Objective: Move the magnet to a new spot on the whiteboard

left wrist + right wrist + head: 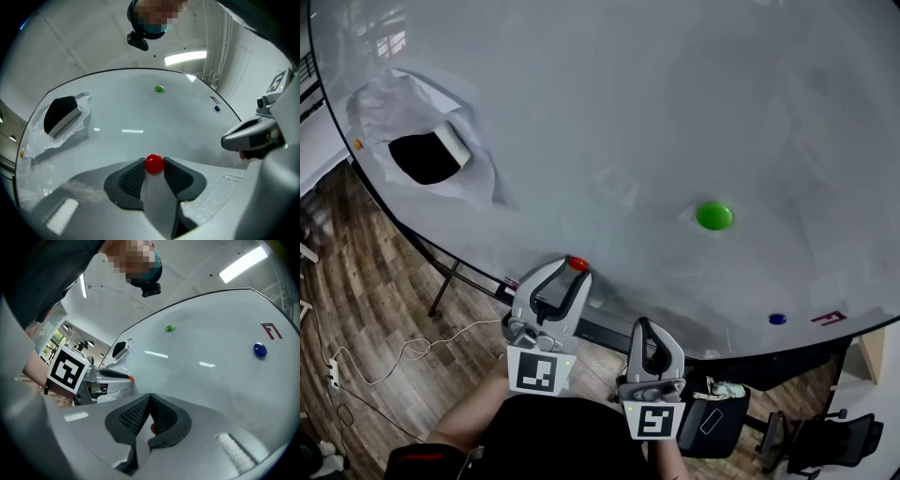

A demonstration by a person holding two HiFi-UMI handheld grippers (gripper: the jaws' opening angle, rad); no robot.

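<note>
Brown wood-plank floor (375, 281) ran beneath the big glossy white whiteboard (628, 103), and right down at the board's near edge sat the small round red magnet (153, 164). That was your target! Your left tongs (573, 272) had it between the dark ribbed pads (133, 178), both tips up against its sides. I'd call that clenched on the magnet, which looked to be resting on the board. Your right tongs (149, 399) hung just beside them, squeezed together on nothing.

To do this step well, you wanted the pads square across the widest part of the magnet, close to the board. From there a tilt-and-peel would have served better than a straight pull, because a shallow pinch on a rounded cap could squirt it out. Plenty of bare board lay between it and the round green magnet (713, 215). The small blue magnet (777, 319) sat off right and the black eraser (427, 157) far left.

As for heading, it read as a round button, flat back to the board and dome facing out toward you. I could make out no long axis.
</note>
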